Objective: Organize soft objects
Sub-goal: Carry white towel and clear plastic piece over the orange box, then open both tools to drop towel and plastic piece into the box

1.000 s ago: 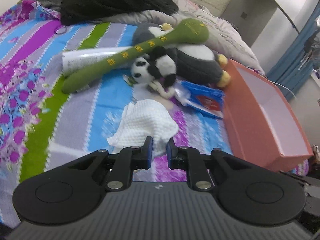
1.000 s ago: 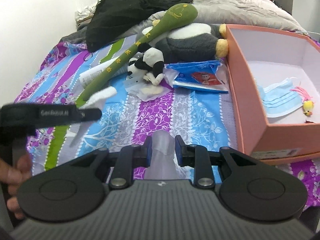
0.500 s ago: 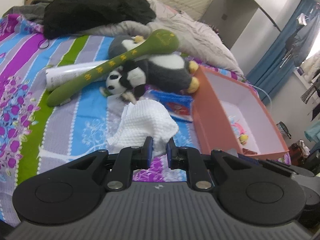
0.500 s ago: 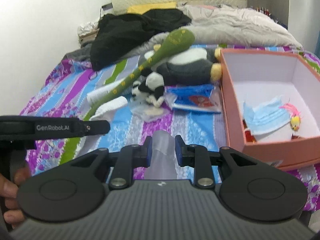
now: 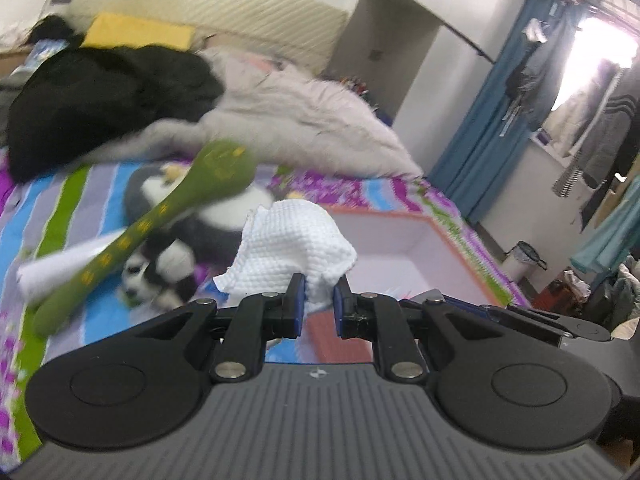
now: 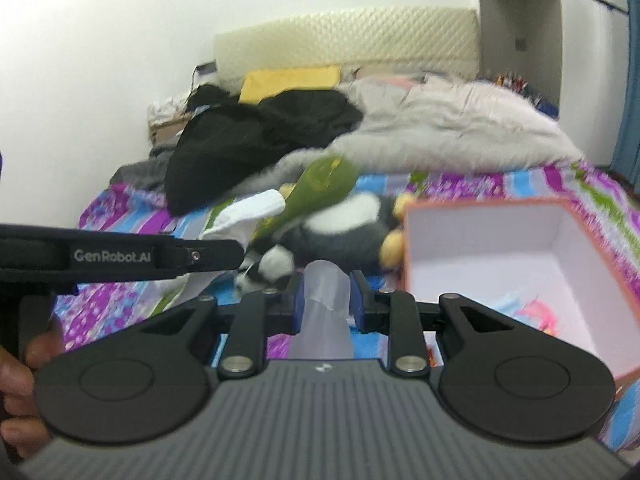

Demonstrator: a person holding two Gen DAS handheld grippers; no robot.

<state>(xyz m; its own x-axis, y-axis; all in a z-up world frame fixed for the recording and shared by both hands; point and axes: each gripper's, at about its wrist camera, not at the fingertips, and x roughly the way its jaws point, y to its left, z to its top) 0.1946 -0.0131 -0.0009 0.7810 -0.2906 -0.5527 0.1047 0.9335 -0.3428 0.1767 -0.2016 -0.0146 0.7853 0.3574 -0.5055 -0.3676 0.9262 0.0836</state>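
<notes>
Legibly, "GenRobot.AI" on the black strap [image 6: 120,256].

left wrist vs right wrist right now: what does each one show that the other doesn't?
Left wrist only: the left gripper shut on a white cloth, plus blue curtains and hanging clothes by the window.

Right wrist only: the right gripper shut on a clear plastic piece, and the person's hand at the left edge.

Both: the orange box, green plush stick, panda toy, black clothes, all motion-blurred.
</notes>
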